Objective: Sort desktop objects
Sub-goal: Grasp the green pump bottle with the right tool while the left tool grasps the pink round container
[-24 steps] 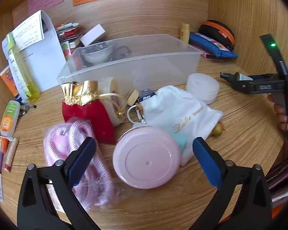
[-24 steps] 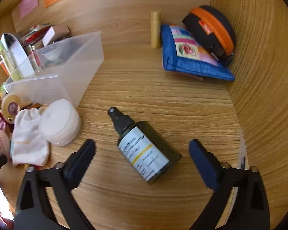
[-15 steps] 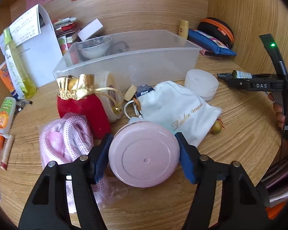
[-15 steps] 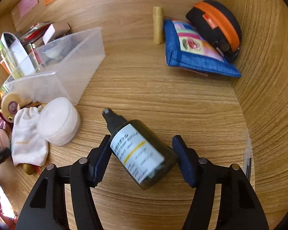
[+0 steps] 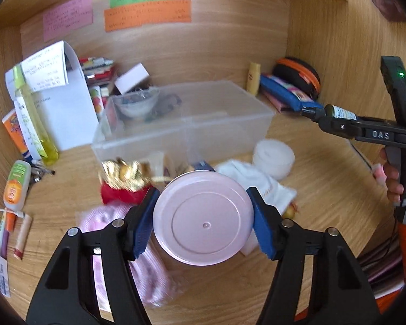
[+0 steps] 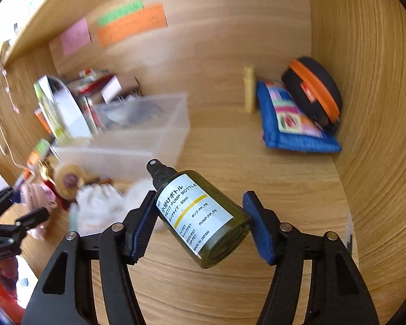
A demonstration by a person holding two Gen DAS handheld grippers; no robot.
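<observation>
Now pink tin (image 5: 203,218) and pump bottle (image 6: 203,216) aloft.

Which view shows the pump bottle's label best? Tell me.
The right wrist view: the pump bottle fills the right claw, label readable. The left wrist view shows only its small, distant top past that claw.

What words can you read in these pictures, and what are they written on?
"PETIT PUMP BOTTLE", "50ml", "MADE IN JAPAN", plus Japanese text: label of the dark green pump bottle in the right gripper.
"DAS": side of the right gripper, seen in the left wrist view.
Sticky notes, receipt, tubes and the white pouch: too blurred to read.
</observation>
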